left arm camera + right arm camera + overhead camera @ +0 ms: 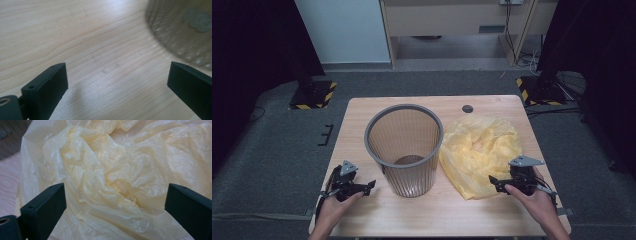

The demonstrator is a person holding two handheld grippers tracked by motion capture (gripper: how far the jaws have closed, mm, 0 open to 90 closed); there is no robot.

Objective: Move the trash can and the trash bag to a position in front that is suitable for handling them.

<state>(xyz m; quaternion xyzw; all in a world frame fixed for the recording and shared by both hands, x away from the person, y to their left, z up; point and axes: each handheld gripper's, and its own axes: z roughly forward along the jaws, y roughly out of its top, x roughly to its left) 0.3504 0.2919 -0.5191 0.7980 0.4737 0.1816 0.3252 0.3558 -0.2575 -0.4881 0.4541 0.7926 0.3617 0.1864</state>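
A grey mesh wastebasket [404, 150] stands upright in the middle of the wooden table [357, 120]. A crumpled yellow plastic bag [479, 152] lies on the table to its right, touching it. My left gripper [364, 189] rests near the front left, open and holding nothing; in the left gripper view its jaws stand wide over bare wood with the wastebasket [185, 30] ahead to the right. My right gripper [498, 184] is at the bag's near edge, open. In the right gripper view the yellow bag [112, 177] lies between and beyond the wide jaws.
A small dark round hole [467, 108] sits near the table's far edge. Grey carpet surrounds the table, with black stand bases marked by yellow-black tape [312, 95] at the back left and back right [537, 92]. A wooden desk [452, 25] stands behind.
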